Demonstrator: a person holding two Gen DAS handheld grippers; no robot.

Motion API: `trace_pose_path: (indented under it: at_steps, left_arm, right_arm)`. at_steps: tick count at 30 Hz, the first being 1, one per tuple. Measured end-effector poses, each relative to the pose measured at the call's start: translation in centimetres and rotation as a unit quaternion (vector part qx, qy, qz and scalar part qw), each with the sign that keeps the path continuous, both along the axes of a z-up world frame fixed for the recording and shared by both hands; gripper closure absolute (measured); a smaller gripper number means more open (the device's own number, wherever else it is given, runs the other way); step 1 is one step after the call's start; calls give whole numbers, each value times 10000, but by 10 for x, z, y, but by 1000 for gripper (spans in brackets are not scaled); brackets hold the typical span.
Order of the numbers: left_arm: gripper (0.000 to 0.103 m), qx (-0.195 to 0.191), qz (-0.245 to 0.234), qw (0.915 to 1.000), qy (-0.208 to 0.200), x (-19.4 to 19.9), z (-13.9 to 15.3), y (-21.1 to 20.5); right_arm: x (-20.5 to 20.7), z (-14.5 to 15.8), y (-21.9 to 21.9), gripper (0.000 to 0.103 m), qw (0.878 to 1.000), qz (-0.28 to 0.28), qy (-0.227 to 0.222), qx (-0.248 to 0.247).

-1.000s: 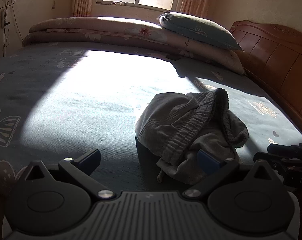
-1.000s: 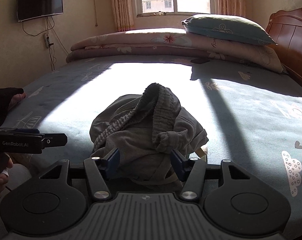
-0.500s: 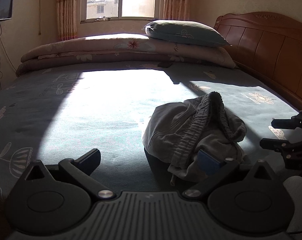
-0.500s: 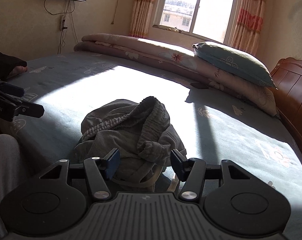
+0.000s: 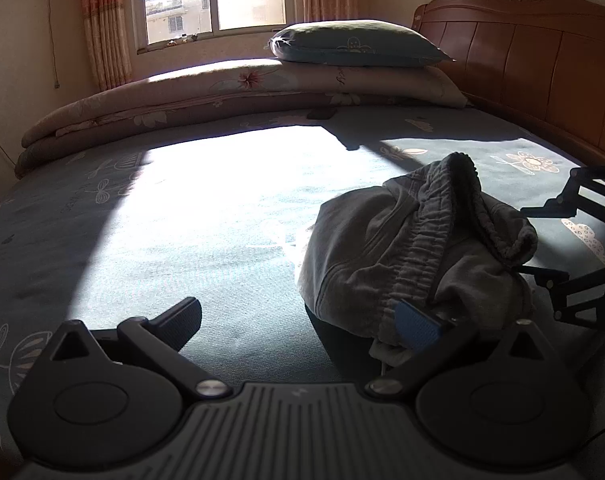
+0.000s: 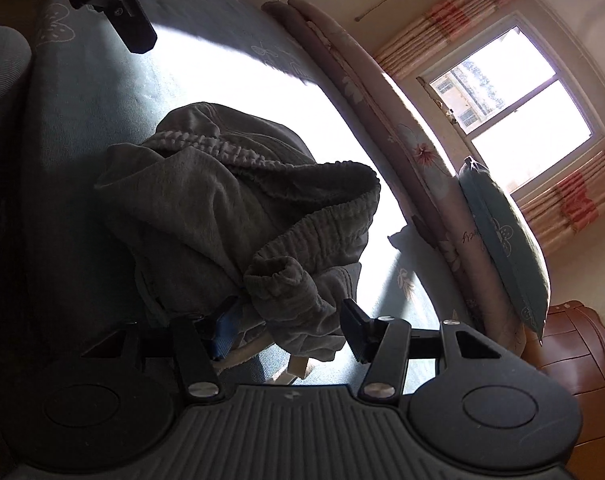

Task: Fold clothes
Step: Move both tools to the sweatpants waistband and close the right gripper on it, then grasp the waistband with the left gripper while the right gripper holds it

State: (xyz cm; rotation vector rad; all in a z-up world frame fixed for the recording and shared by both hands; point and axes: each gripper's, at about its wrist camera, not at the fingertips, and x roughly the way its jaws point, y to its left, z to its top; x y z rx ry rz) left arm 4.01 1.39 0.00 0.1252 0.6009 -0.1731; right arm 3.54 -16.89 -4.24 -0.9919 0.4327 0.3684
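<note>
The left gripper (image 5: 302, 320) is sitting at the bottom of its own view with its fingers spread wide apart: the left finger (image 5: 180, 318) is hanging over bare bedsheet, while the blue-padded right finger (image 5: 416, 326) is lying against the near lower edge of the grey pants (image 5: 406, 252). Whether that pad is pressing the cloth or only overlapping it cannot be told. The pants are lying in a crumpled heap right of centre in this view, on the blue patterned bed (image 5: 222, 220), with the ribbed waistband arching up over the top of the pile. At the right edge of the frame the right gripper (image 5: 574, 260) is showing beside the heap, its fingers parted.

In the right wrist view the camera is rolled sideways — the window (image 6: 514, 80) is standing tilted at the upper right. Here the right gripper (image 6: 286, 328) is also standing apart, its two fingers straddling the near fold of the pants (image 6: 230, 200) without closing on it. A cuff is bunching up just above the gap between them.

Beyond the pants, sunlight is falling across the bed. A folded quilt (image 5: 222, 92) is lying along the far side under the window, with a pillow (image 5: 354, 44) on top of it, and a wooden headboard (image 5: 542, 60) is filling the upper right of the left wrist view.
</note>
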Motion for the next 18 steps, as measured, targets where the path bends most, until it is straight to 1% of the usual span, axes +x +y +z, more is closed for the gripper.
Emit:
trace_pose_path:
  at_steps: [2, 3, 4, 6, 7, 11, 13, 14, 16, 18]
  left_arm:
    - [1, 131, -89, 9999, -17, 3, -2, -3]
    - [1, 205, -145, 9997, -35, 4, -4, -6]
    - [1, 281, -193, 9994, -83, 4, -5, -8]
    - [1, 484, -292, 9982, -193, 3, -7, -12]
    - [1, 617, -345, 9972, -253, 2, -8, -14]
    - [1, 1175, -518, 9904, -508, 0, -15, -23]
    - [1, 1363, -598, 9872, -572, 0, -19, -26]
    - [1, 1397, -653, 9862, -597, 0, -21, -28]
    - [1, 1480, -765, 9839, -648, -2, -25, -31]
    - [1, 1684, -872, 9794, -689, -3, -31, -35]
  right_arm:
    - [2, -8, 5, 53, 9992, 161, -153, -347]
    - [3, -12, 7, 58, 9981, 241, -229, -521]
    - [3, -16, 9, 66, 9966, 321, -305, -694]
    - [5, -24, 14, 67, 9924, 481, -457, -1040]
    - [4, -20, 14, 68, 9927, 487, -474, -995]
    - [-3, 10, 9, 70, 9967, 356, -549, -487]
    - [-1, 34, 2, 70, 9978, 186, -617, -124]
    - [2, 46, -3, 71, 9980, 83, -613, 103]
    - [8, 65, -11, 71, 9971, -81, -606, 442]
    - [13, 82, -19, 72, 9950, -237, -603, 760]
